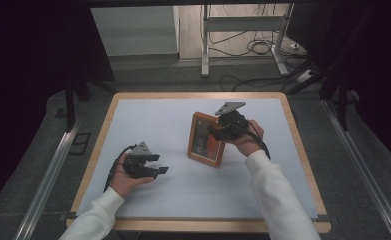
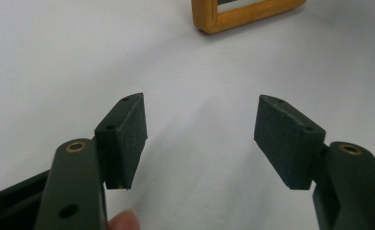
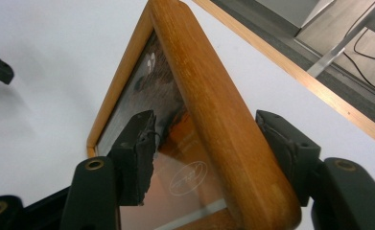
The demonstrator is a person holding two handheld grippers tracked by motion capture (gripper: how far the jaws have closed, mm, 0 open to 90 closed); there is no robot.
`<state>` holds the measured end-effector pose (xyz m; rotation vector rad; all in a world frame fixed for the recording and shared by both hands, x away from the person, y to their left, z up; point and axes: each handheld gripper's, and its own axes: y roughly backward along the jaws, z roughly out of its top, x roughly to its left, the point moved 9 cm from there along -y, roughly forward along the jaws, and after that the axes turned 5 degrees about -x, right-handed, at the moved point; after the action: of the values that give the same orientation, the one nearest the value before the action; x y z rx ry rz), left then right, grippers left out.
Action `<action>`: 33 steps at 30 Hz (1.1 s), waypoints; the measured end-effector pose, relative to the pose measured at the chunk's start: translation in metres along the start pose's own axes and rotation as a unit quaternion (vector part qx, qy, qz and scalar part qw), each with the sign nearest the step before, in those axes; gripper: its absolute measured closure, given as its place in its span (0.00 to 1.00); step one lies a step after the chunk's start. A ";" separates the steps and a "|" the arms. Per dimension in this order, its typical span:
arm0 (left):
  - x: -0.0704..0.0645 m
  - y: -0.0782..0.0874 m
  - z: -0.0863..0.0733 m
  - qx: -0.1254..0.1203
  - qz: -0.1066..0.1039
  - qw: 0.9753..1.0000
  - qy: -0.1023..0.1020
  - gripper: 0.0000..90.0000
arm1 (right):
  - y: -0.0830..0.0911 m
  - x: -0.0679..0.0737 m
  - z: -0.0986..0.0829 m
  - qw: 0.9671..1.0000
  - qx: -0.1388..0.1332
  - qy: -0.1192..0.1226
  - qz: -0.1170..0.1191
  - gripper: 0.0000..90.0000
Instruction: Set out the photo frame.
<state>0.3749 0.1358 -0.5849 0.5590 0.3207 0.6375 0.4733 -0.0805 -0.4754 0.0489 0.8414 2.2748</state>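
right tongs (image 1: pixel 222 131) clamped on frame (image 1: pixel 204 139) edge, frame tilted up right of tabletop (image 1: pixel 148 120) centre | left tongs (image 1: pixel 155 165) apart, empty, near left edge | risk: narrow rounded-edge grip, frame may pivot and drop

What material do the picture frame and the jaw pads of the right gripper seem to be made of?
Picture frame: apparently wood, orange-brown with visible grain and a soft sheen; its front pane reflects like glass or plastic. Right gripper pads: matte black, probably rubber or foam, with a frayed edge.
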 end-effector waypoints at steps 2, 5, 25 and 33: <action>0.000 0.000 0.000 0.000 0.000 1.000 0.000 0.39 | -0.001 -0.002 -0.001 1.000 -0.002 -0.004 -0.004 0.44; -0.001 -0.001 0.000 0.001 -0.001 1.000 -0.001 0.39 | -0.003 -0.003 -0.003 1.000 -0.002 -0.010 -0.009 0.42; -0.001 0.000 0.001 -0.004 0.004 1.000 0.001 0.39 | 0.039 -0.006 -0.027 0.991 -0.063 -0.112 -0.025 0.17; -0.002 -0.001 0.002 -0.004 0.008 1.000 0.000 0.39 | 0.065 0.013 -0.059 0.989 -0.088 -0.120 -0.015 0.24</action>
<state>0.3745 0.1328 -0.5842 0.5542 0.3145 0.6538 0.4087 -0.1406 -0.4868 0.2232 0.5128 2.2508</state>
